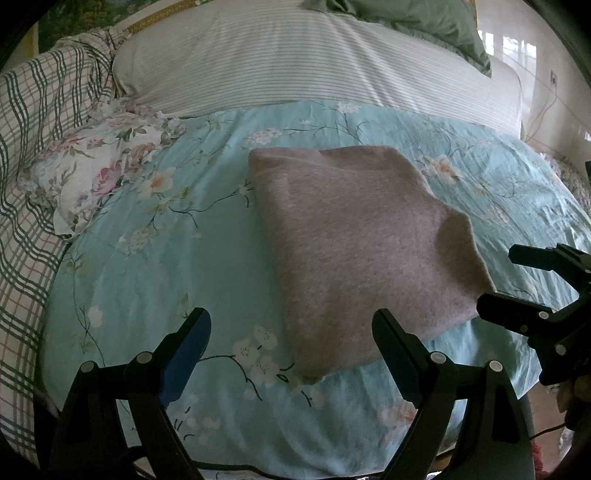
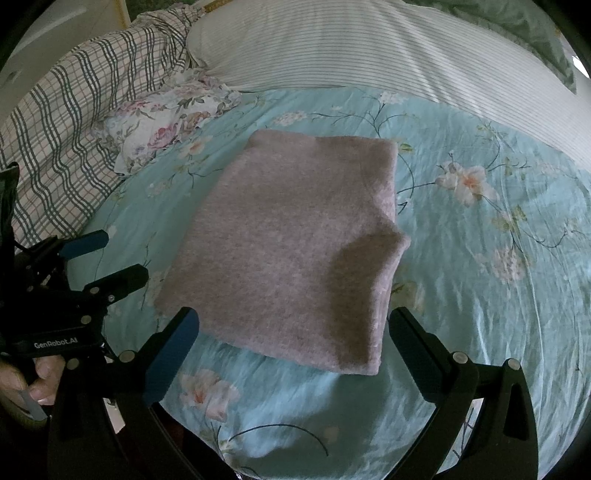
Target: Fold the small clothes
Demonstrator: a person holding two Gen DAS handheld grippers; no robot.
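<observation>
A pinkish-grey knitted garment (image 1: 354,240) (image 2: 288,240) lies folded into a thick rectangle on the light-blue floral bedsheet (image 1: 207,236) (image 2: 480,258). My left gripper (image 1: 290,317) hovers open at the garment's near left corner, and nothing sits between its fingers. It also shows at the left in the right wrist view (image 2: 122,254), a little off the garment's left edge. My right gripper (image 2: 291,314) stands open over the near edge of the garment without pressing on it. In the left wrist view the right gripper (image 1: 496,280) is beside the garment's right corner.
A crumpled floral cloth (image 1: 99,166) (image 2: 166,122) lies left of the garment. A plaid blanket (image 1: 37,110) is piled at the far left, and a striped pillow (image 1: 295,62) with a green one (image 1: 424,22) lies behind. A hand (image 2: 37,373) holds the left gripper.
</observation>
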